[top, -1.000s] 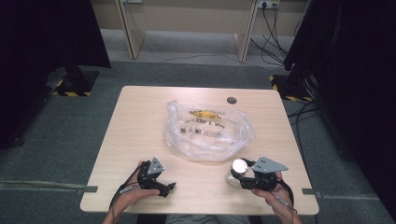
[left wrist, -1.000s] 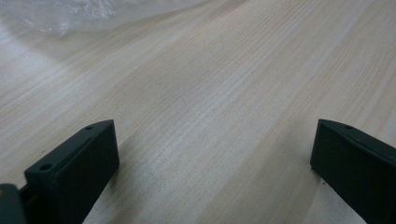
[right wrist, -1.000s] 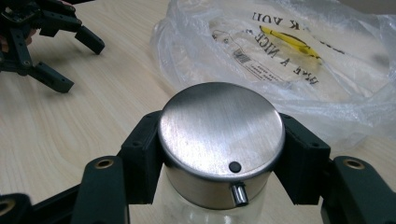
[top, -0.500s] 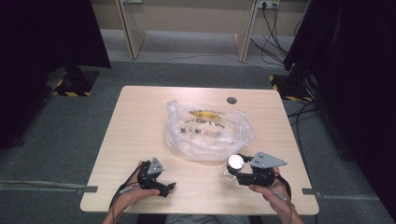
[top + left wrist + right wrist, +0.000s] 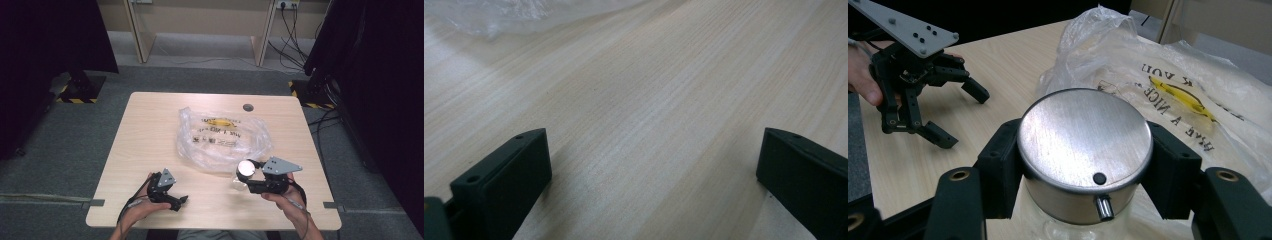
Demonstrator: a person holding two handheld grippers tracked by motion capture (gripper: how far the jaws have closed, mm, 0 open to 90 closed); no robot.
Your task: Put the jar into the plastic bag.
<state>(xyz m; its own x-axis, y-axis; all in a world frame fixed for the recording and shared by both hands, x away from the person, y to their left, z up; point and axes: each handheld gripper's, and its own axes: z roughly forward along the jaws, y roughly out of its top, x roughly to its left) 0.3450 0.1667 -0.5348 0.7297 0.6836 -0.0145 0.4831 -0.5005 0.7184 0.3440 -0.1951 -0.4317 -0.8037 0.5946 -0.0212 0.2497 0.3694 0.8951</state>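
Broadly, a wooden table (image 5: 150,130) is seen from the high view with a crumpled clear plastic bag (image 5: 222,137) at its centre and a small dark disc (image 5: 248,107) near its far edge. Just beside the bag's near right edge, the right gripper (image 5: 243,176) is clamped on a glass jar with a brushed-metal lid (image 5: 245,167); the jar appears to be lifted clear of the tabletop. Near the front left, the left gripper (image 5: 179,201) is held with its jaws apart and nothing between them.

The step in hand is judged to be carrying the jar toward the bag. It would be done well if the jar were kept upright and the grip kept square on the lid's rim, since smooth metal on glass could slip or tilt. The bag's mouth should probably be opened or pinned by the free gripper first, as thin film is likely to slide or fold shut.

Several details are given by the right gripper view alone: the pads (image 5: 1173,165) are seen pressed on opposite sides of the lid (image 5: 1085,140), a small vent dot and a metal stub are seen at the lid's front, and glass is seen below. Yellow and black print on the bag (image 5: 1178,95) is also clearer there. In the left gripper view, bare wood is shown between the spread pads (image 5: 519,175).
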